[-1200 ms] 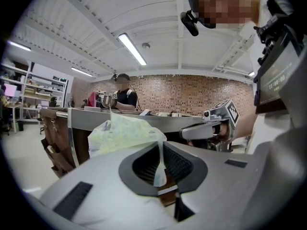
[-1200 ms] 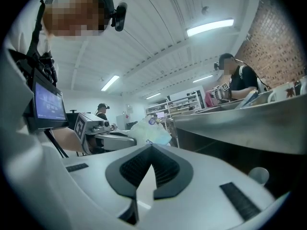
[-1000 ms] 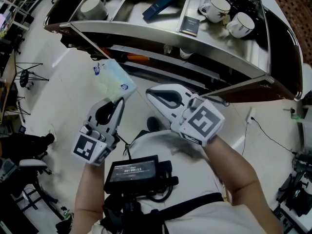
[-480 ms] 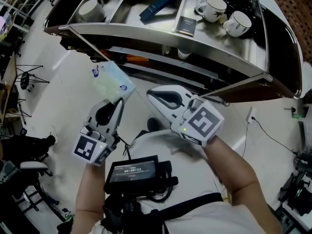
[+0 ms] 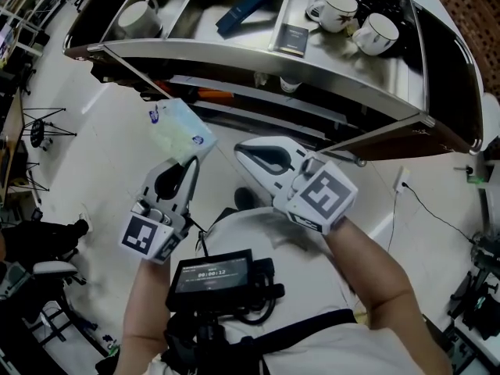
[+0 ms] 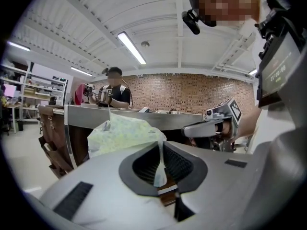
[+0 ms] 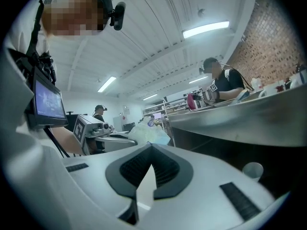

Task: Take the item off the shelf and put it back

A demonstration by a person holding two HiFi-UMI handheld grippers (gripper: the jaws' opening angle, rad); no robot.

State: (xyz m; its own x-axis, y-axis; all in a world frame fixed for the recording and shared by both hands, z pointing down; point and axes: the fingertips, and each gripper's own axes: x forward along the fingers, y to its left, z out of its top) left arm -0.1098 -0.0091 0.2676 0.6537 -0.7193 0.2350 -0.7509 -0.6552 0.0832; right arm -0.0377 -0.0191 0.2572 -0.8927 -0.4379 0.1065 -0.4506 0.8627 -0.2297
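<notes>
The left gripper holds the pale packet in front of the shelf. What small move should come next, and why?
Probably carry the left gripper forward, toward the top of the shelf. Its jaws are shut on an edge of the packet, which hangs in the air, clear of the shelf's front rim, so it is not yet put back.

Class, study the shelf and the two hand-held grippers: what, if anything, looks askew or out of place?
The blue box lies slanted across its compartment on the top shelf, not square to the dividers. The pale packet is off the shelf, pinched by its edge in the left hand-held gripper.
</notes>
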